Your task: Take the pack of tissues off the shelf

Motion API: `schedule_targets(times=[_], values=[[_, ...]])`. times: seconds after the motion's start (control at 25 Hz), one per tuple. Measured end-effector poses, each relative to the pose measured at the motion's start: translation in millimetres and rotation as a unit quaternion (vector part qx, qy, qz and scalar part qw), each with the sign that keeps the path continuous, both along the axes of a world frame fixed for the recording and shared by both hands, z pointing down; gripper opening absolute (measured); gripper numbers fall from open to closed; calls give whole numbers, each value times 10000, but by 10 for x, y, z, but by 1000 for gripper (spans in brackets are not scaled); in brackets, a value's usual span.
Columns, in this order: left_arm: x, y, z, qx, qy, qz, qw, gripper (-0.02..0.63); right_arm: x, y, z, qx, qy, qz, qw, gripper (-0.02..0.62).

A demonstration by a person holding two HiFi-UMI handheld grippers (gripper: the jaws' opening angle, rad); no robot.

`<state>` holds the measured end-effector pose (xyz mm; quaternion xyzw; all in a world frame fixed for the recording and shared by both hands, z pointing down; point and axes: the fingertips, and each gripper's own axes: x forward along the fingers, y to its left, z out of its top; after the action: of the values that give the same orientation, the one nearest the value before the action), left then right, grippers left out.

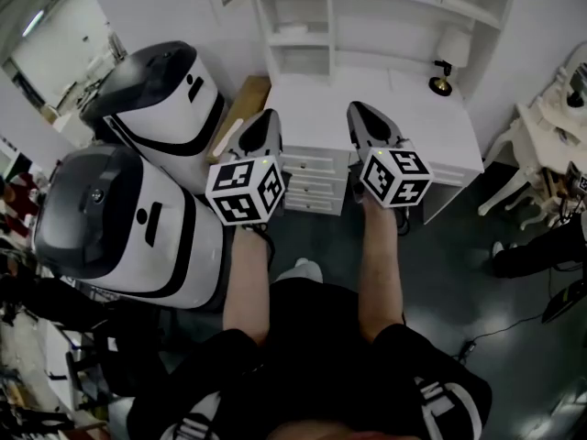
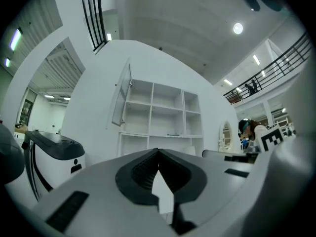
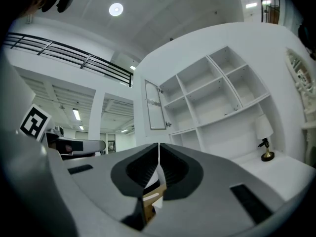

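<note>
The left gripper [image 1: 264, 117] and the right gripper [image 1: 356, 108] are smooth grey wedges with ribbed black pads. Each carries a cube printed with square markers and is held side by side with the other over the front edge of a white desk [image 1: 431, 126]. In its own view the left gripper [image 2: 158, 153] has its jaw tips pressed together with nothing between them. The right gripper [image 3: 159, 147] is likewise closed on nothing. Behind the desk stands a matte white shelf unit [image 1: 339, 16] of square open compartments. A small pale flat object [image 1: 293, 31] lies in an upper left compartment, well apart from both grippers; it is too small to tell whether it is the pack of tissues. A lamp [image 1: 448, 58] with a white shade and brass base stands at the desk's right rear. Two rounded glossy white-and-black pods [image 1: 119, 218] crowd the left side. A grey polished floor [image 1: 459, 273] lies open to the right.
</note>
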<state>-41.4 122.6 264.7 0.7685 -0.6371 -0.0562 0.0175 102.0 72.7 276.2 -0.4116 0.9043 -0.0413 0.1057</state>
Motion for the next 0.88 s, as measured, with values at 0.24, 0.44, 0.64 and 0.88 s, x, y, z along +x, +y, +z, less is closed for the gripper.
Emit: schedule_targets(times=[0.24,0.44,0.64,0.88], values=[[-24,-182,61,-5,94,25,10000,11,312,-214,10,-51,-100,297,9995,26],[45,-457,33,51,-5,161,9999,11,534,-475,1,-88,-263,567,9980,26],[-11,-779,97,-30,105,190,9998,11,371,-724,92,-155,-130,444,9988,26],[-203,-1222,407,-369,274,102,9989,11,18,-1103,394,-474,121,202,9986,26]])
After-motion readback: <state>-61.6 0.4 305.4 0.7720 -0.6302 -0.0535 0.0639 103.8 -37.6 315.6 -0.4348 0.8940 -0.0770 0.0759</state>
